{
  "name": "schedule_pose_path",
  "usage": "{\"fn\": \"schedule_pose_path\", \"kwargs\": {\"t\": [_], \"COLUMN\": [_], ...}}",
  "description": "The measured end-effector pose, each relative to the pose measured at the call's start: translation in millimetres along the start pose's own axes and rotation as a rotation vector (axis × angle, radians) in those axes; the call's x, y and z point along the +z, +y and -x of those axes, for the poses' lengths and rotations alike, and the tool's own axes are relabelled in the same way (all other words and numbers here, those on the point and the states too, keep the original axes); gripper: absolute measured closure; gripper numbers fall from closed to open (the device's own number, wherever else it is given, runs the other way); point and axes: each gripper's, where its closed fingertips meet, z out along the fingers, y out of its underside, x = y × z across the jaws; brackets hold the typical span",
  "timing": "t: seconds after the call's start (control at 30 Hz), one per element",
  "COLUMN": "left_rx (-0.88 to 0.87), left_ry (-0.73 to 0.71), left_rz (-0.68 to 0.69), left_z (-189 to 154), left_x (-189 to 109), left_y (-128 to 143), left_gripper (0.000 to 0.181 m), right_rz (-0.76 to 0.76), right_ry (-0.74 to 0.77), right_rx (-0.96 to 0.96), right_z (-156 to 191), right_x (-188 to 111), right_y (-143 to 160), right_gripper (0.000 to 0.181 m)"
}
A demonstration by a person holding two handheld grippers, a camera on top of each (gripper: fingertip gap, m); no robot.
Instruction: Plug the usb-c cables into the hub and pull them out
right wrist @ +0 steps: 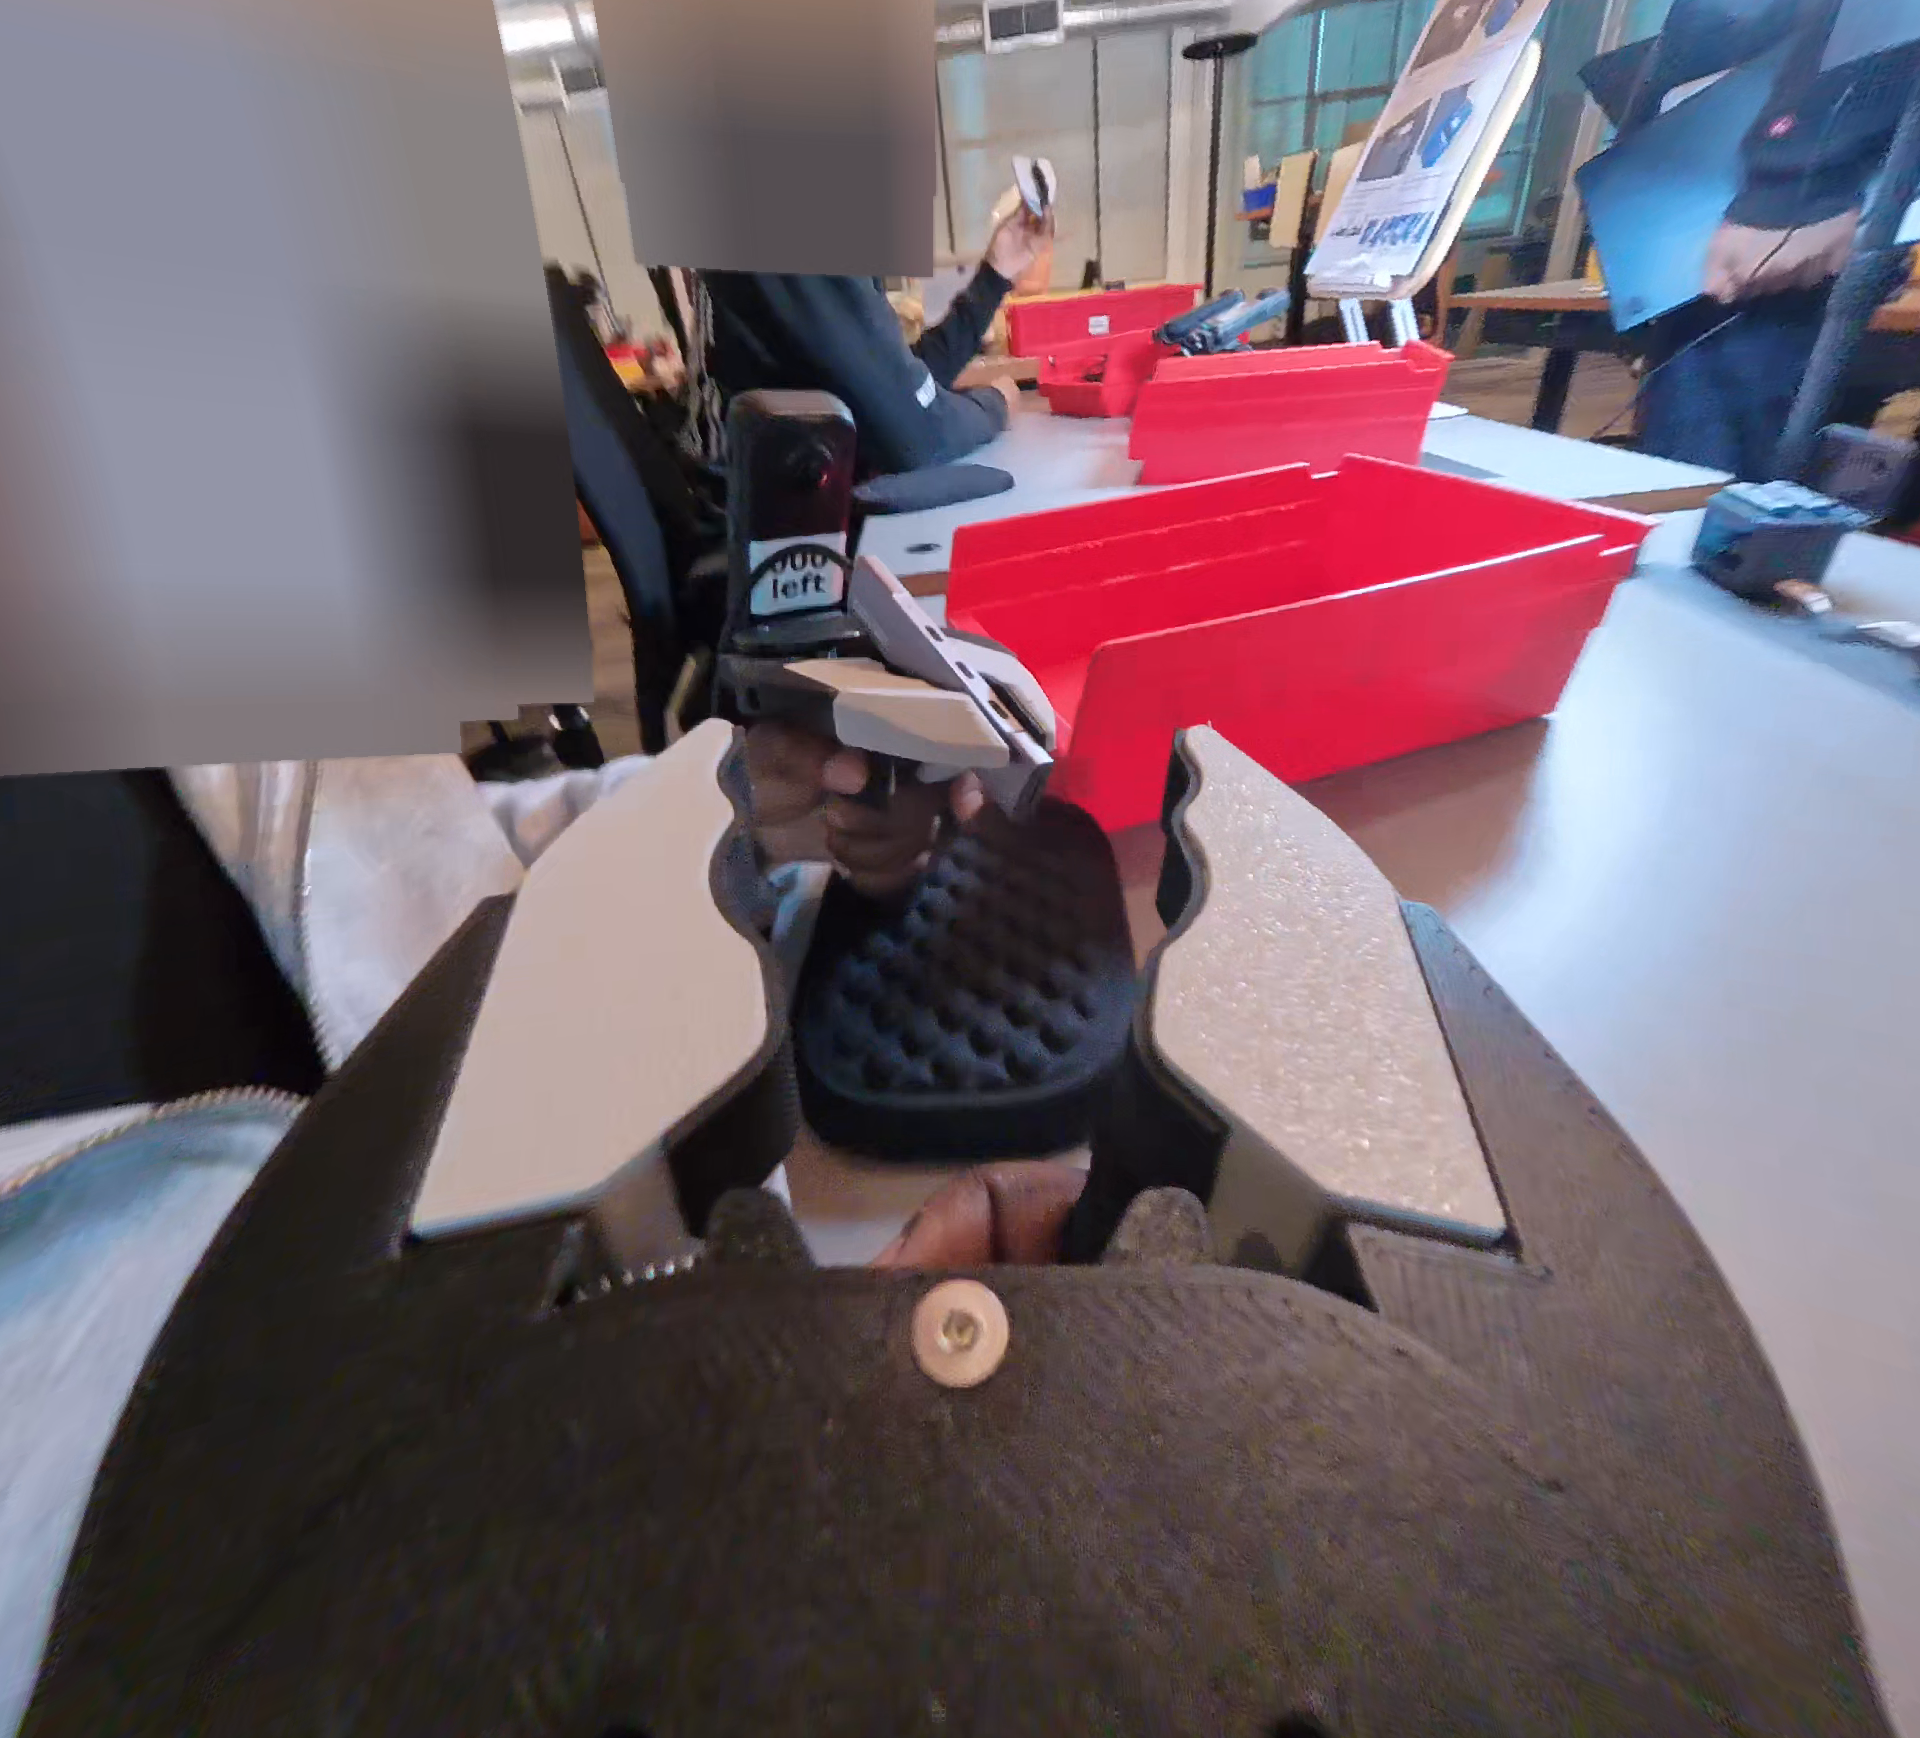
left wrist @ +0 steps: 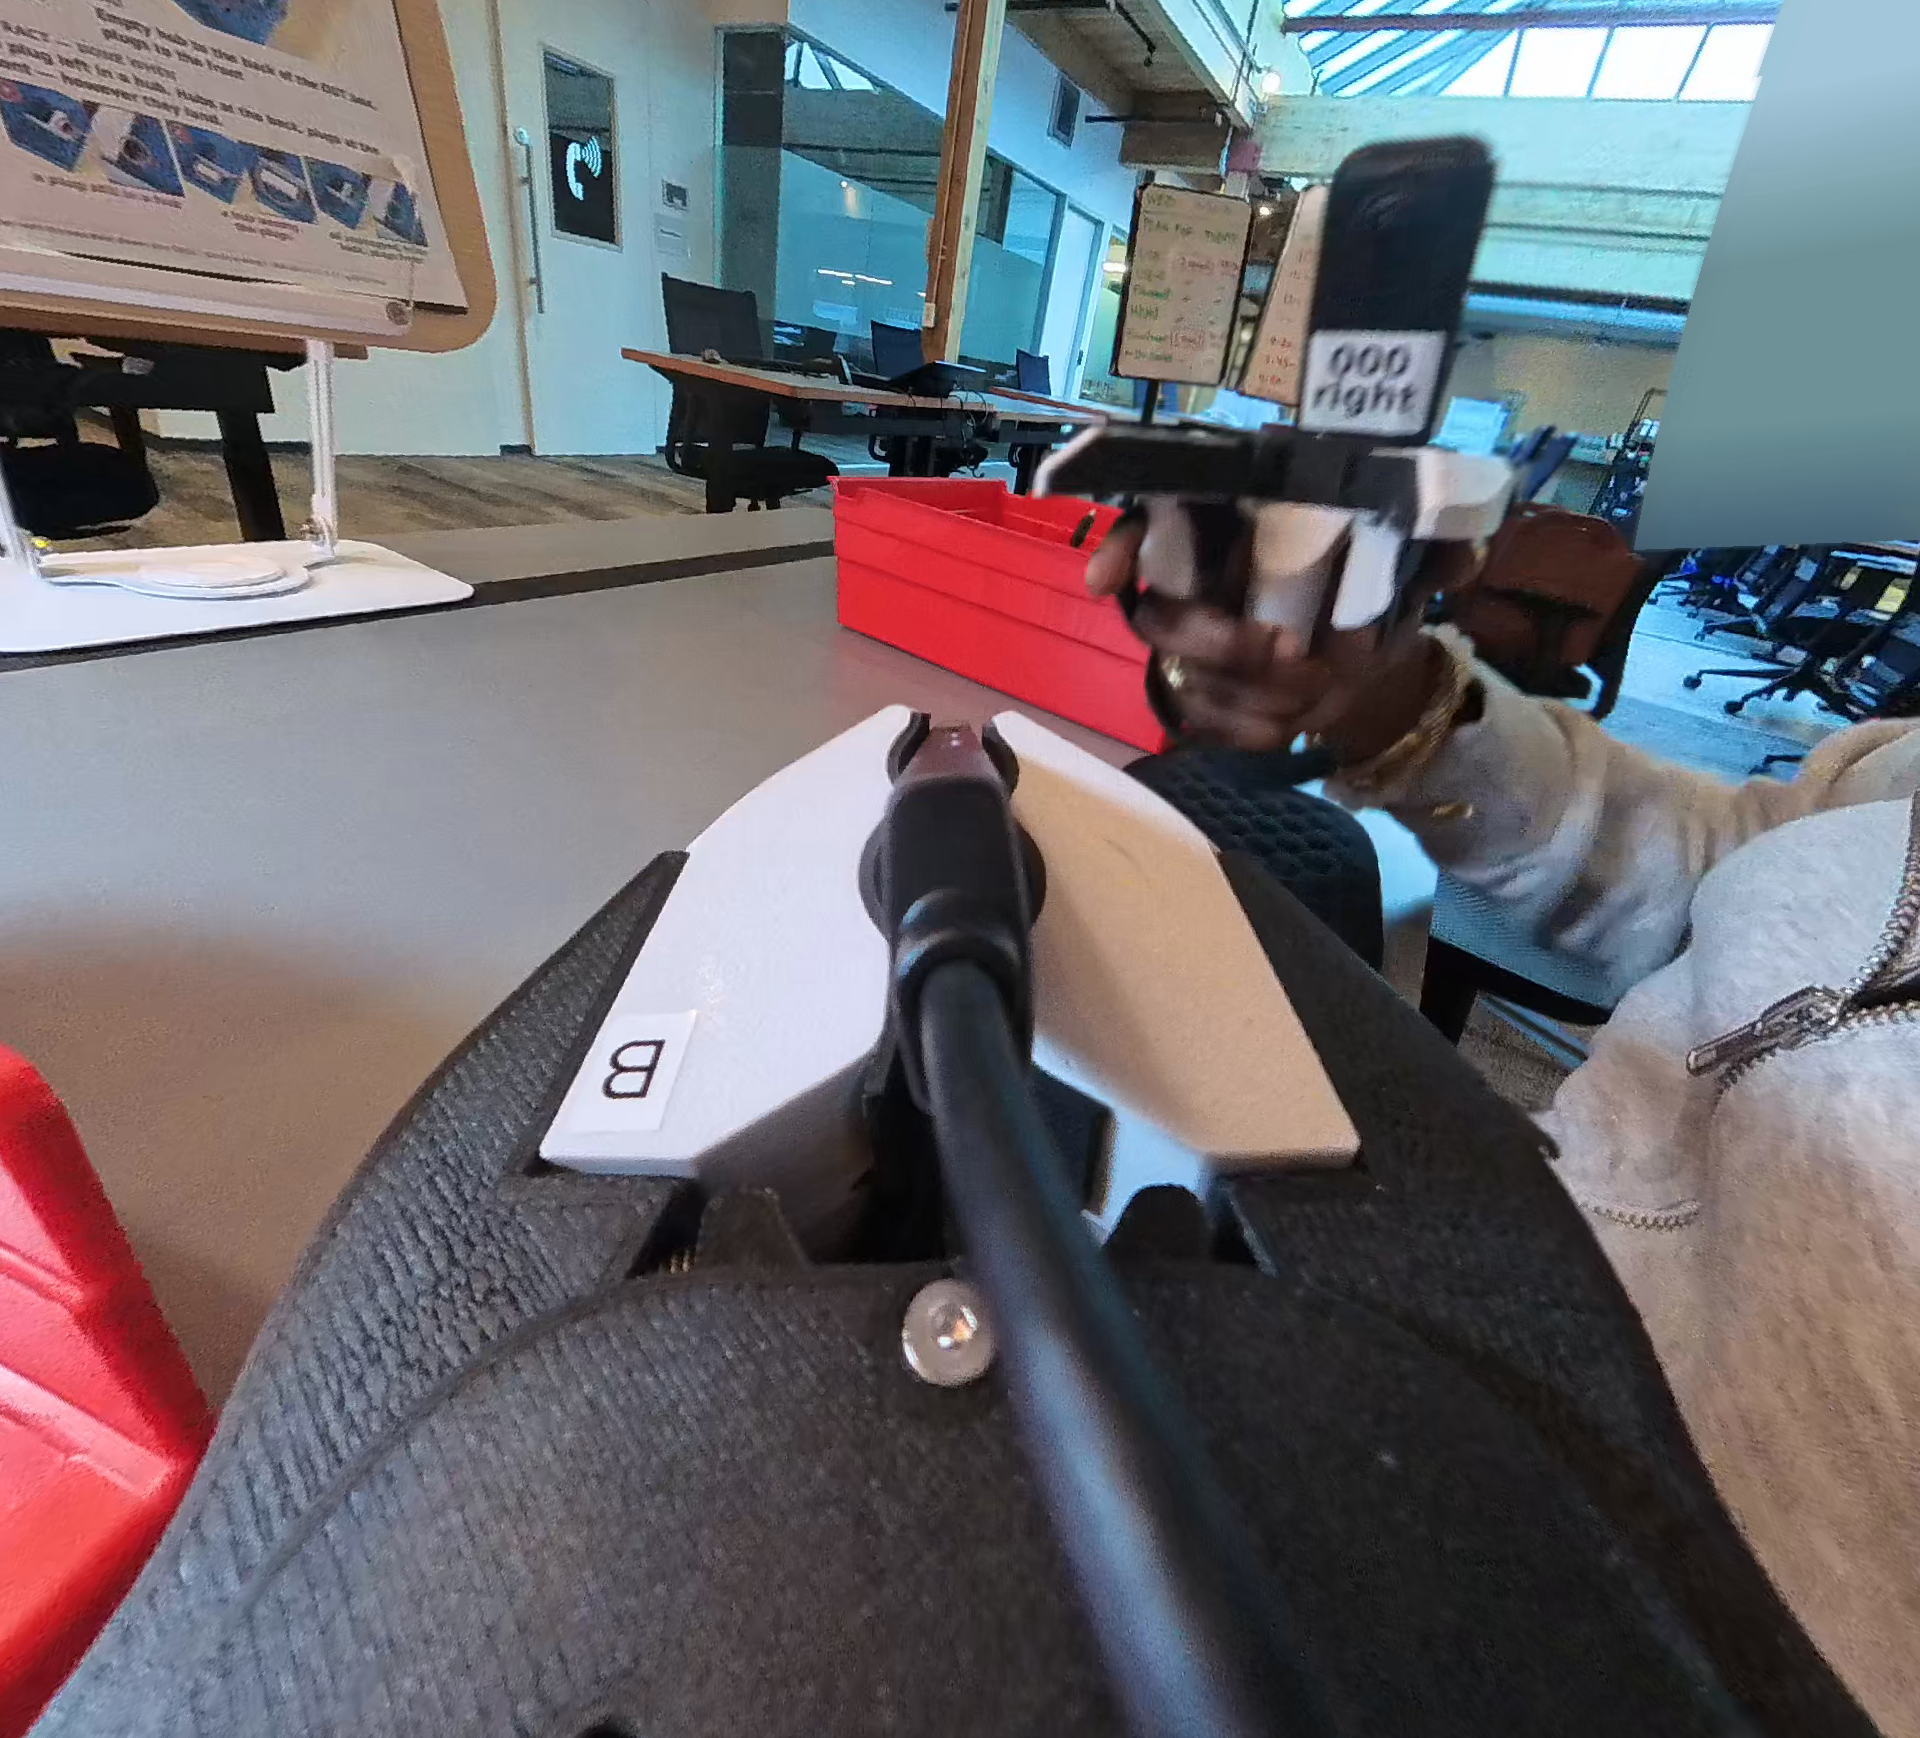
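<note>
In the left wrist view my left gripper (left wrist: pixel 951 732) is shut on the plug (left wrist: pixel 951 815) of a black usb-c cable (left wrist: pixel 1039 1273). The cable runs back between the fingers toward the camera. The plug tip pokes out just past the fingertips, above the grey table (left wrist: pixel 416 805). My right gripper (right wrist: pixel 956 753) is open and empty, held in the air over a black chair armrest (right wrist: pixel 966 992). It shows blurred in the left wrist view (left wrist: pixel 1262 571), held by a hand. The left gripper also shows in the right wrist view (right wrist: pixel 1013 738). A dark block-like device (right wrist: pixel 1766 545), possibly the hub, lies at the table's far right.
A red bin (right wrist: pixel 1299 680) stands on the table beyond both grippers; it also shows in the left wrist view (left wrist: pixel 977 576). Another red object (left wrist: pixel 73 1376) sits at the lower left. An instruction board on a stand (left wrist: pixel 208 78) is at the back left. People sit and stand in the background. The grippers' ends are close to 7 centimetres from one another.
</note>
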Motion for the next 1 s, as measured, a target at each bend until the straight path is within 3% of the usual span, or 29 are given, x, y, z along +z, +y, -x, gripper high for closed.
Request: {"fn": "schedule_pose_path", "kwargs": {"t": [0.17, 0.33, 0.63, 0.8, 1.0], "left_rx": [-0.042, -0.074, -0.111, -0.13, -0.13], "left_ry": [0.002, 0.017, 0.202, 0.249, 0.282], "left_rz": [-0.042, -0.08, -0.178, -0.178, -0.2], "left_z": [4, 5, -23, -32, -39], "left_x": [-4, -7, -9, -3, -6], "left_y": [-5, -10, -22, -21, -28], "left_gripper": [0.171, 0.171, 0.171, 0.171, 0.166], "right_rz": [-0.026, 0.078, -0.021, -0.039, -0.141], "right_ry": [-0.041, 0.029, -0.088, -0.148, -0.199], "right_rx": [0.125, 0.025, 0.177, 0.17, 0.17], "right_z": [-3, -5, 3, 13, 17], "right_x": [34, 50, 51, 50, 36], "right_y": [26, 46, 36, 33, 14], "right_gripper": [0.111, 0.125, 0.154, 0.172, 0.173]}}
